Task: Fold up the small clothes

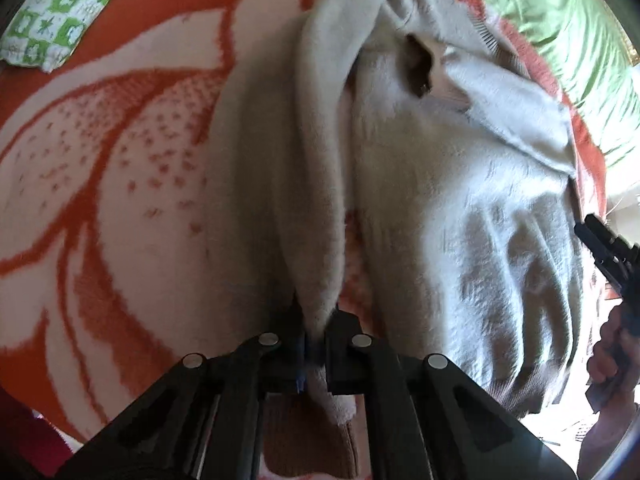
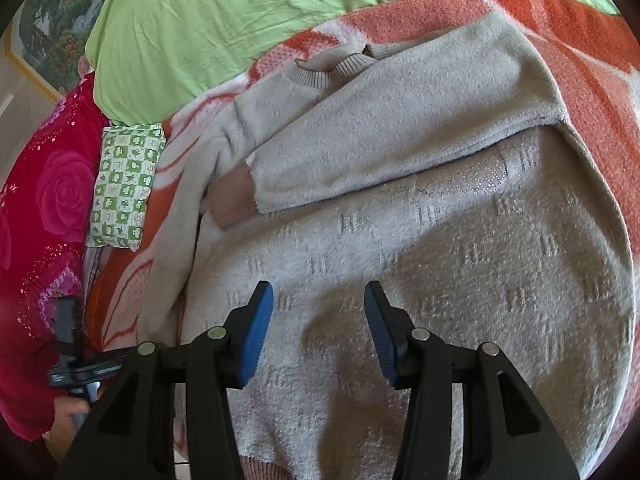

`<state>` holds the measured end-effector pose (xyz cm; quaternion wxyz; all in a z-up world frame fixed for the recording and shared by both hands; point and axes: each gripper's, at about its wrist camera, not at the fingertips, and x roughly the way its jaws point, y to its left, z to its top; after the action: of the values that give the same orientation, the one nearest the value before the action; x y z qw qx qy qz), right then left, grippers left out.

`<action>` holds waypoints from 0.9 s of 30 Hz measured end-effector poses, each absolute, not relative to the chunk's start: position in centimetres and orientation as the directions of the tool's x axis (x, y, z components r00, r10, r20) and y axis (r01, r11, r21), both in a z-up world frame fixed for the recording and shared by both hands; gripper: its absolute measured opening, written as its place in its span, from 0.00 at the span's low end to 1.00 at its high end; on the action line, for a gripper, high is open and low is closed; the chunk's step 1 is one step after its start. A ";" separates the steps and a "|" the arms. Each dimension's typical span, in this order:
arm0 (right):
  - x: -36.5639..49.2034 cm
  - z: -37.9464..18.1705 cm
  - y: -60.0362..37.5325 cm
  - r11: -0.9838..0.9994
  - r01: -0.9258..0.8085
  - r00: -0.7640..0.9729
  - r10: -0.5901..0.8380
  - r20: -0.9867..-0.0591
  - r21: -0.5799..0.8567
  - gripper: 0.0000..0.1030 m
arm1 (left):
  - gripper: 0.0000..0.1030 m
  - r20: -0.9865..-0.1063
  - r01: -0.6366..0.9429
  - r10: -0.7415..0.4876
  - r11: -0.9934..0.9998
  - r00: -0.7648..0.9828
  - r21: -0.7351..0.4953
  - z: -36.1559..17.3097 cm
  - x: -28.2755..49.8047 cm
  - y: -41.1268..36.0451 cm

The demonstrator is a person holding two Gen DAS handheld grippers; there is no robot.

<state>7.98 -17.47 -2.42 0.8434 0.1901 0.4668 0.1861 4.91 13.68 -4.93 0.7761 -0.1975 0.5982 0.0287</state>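
Fleece fills the near part of both views. The left claw (image 1: 314, 344) is clamped on the end of a long sleeve (image 1: 304, 184) of the grey sweater (image 2: 420, 264), just above its brown cuff (image 1: 316, 444), and the sleeve runs away from the pinch in a lifted strand. The right claw (image 2: 318, 320) hangs above the sweater's lower body with its blue pads (image 2: 254, 336) apart, holding nothing.

The sweater lies spread on an orange-and-white blanket (image 1: 112, 152) on the bed. Its other sleeve (image 2: 392, 136) is already laid across the chest, cuff pointing toward the left side. Farther off sit a green checked pillow (image 2: 126, 184), a red floral cover (image 2: 44, 208) and a green sheet (image 2: 248, 16).

The risk, by judgement, lies in the left grip: it holds only a narrow bunch of soft knit, so a quick swing could let the sleeve slip out or land twisted. Pulling hard could also drag the body sideways and undo the folded sleeve, since the right claw pins nothing down.
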 end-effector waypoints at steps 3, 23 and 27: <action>7.6 -2.3 -18.2 0.864 -0.138 0.506 0.482 -0.715 0.485 0.47 | 0.04 -0.885 -0.214 -0.258 0.909 0.387 -0.358 -0.9 6.4 12.1; 9.7 -3.9 -26.7 0.871 0.019 0.555 0.399 -0.729 0.491 0.47 | 0.15 -0.814 0.102 -0.459 0.885 0.355 -0.455 -1.9 29.0 -7.8; 10.4 -3.9 -26.3 0.878 -0.017 0.553 0.408 -0.727 0.479 0.47 | 0.31 -0.802 0.121 -0.469 0.880 0.371 -0.459 -1.1 27.3 -6.2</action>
<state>10.41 -26.34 -3.93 0.8548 0.2139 0.4562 0.1243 27.25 -6.21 -1.11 0.8116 -0.1640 0.5305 -0.1816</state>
